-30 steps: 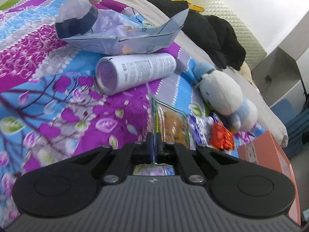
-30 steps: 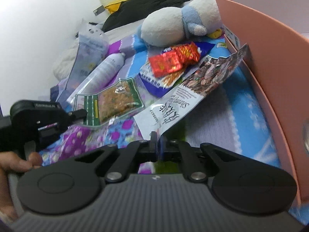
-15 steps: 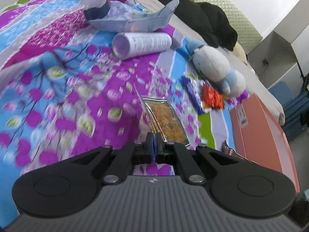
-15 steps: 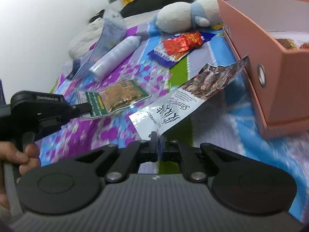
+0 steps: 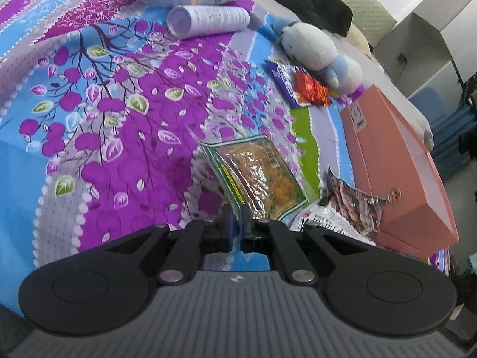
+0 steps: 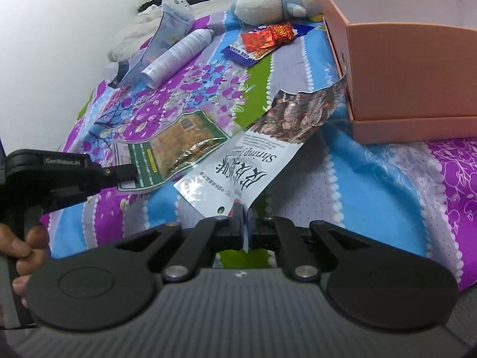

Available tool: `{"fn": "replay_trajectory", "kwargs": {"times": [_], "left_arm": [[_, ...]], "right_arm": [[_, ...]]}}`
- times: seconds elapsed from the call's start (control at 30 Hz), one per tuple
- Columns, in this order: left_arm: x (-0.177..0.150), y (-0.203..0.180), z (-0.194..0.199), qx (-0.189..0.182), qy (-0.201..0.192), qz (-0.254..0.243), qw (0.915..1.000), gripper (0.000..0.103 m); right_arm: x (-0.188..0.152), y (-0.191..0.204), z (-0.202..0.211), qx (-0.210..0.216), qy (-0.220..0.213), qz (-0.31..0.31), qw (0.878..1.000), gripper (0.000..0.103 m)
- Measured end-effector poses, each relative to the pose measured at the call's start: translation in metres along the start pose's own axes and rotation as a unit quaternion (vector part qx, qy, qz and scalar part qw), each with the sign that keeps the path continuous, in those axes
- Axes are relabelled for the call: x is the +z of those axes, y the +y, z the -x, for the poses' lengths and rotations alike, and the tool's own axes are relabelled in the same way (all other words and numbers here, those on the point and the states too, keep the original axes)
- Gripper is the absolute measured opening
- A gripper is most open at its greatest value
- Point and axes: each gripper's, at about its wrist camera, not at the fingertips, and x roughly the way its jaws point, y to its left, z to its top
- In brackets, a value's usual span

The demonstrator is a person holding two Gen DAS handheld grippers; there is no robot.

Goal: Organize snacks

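Both packets had been carried nearer, away from the plush toy (image 6: 262,3) and bottle (image 6: 176,56) far across the bed (image 5: 119,155). The left hand-held gripper (image 5: 237,232) remained clamped on the green packet (image 5: 256,176). The right hand-held gripper (image 6: 243,223), its jaws easing apart, pinched the shrimp packet (image 6: 262,155), whose far end touched the pink box (image 6: 411,68).

Your left gripper (image 5: 237,226) pinches the edge of a clear, green-bordered snack packet (image 5: 256,176) at frame centre, above the purple-and-blue floral bedspread (image 5: 119,137). At lower right you see a white shrimp-flavour bag (image 5: 351,205) beside the salmon-pink cardboard box (image 5: 396,161).
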Motion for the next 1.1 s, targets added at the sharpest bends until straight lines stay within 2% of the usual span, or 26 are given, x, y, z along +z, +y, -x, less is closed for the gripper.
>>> {"fn": "replay_trajectory", "kwargs": {"times": [0.1, 0.2, 0.27, 0.3, 0.33, 0.37, 0.53, 0.6, 0.67, 0.7, 0.77, 0.9, 1.1], "left_arm": [[-0.001, -0.002, 0.003, -0.006, 0.007, -0.009, 0.9999, 0.005], [0.0, -0.002, 0.008, 0.013, 0.008, -0.017, 0.9997, 0.022], [0.0, -0.001, 0.013, 0.026, 0.001, -0.026, 0.9993, 0.047], [0.001, -0.001, 0.016, 0.032, -0.002, -0.031, 0.999, 0.054], [0.002, 0.0, 0.018, 0.042, -0.006, -0.037, 0.9984, 0.065], [0.003, 0.001, 0.02, 0.049, -0.009, -0.043, 0.9978, 0.071], [0.016, -0.005, 0.017, 0.045, -0.006, -0.093, 0.9946, 0.088], [0.02, -0.011, 0.012, 0.041, -0.005, -0.12, 0.9919, 0.091], [0.025, -0.02, 0.004, 0.042, -0.002, -0.15, 0.9878, 0.096], [0.027, -0.023, 0.0, 0.047, 0.001, -0.162, 0.9856, 0.097], [0.031, -0.028, -0.01, 0.06, 0.011, -0.182, 0.9814, 0.097], [0.039, -0.03, -0.026, 0.031, 0.029, -0.203, 0.9782, 0.098], [0.05, -0.037, -0.056, 0.016, 0.056, -0.256, 0.965, 0.098]], "right_arm": [[-0.001, -0.002, 0.002, -0.004, -0.004, -0.006, 1.0, 0.009], [0.001, -0.004, 0.004, -0.004, -0.005, -0.014, 1.0, 0.013], [0.003, -0.005, 0.008, -0.013, -0.015, -0.011, 1.0, 0.03], [0.003, -0.005, 0.01, -0.017, -0.018, -0.009, 1.0, 0.036], [0.005, -0.006, 0.011, -0.022, -0.021, -0.009, 1.0, 0.051], [0.005, -0.006, 0.012, -0.024, -0.026, -0.008, 0.999, 0.062], [0.009, -0.003, 0.007, -0.024, -0.031, 0.021, 0.999, 0.064], [0.012, -0.002, 0.002, -0.021, -0.031, 0.024, 0.999, 0.066], [0.016, 0.0, -0.004, -0.024, -0.034, 0.03, 0.999, 0.083], [0.017, 0.001, -0.006, -0.027, -0.036, 0.034, 0.998, 0.086], [0.021, 0.003, -0.014, -0.029, -0.032, 0.042, 0.998, 0.086], [0.024, 0.003, -0.029, -0.042, -0.02, 0.047, 0.998, 0.086], [0.027, 0.004, -0.046, -0.069, -0.013, 0.071, 0.995, 0.086]]}}
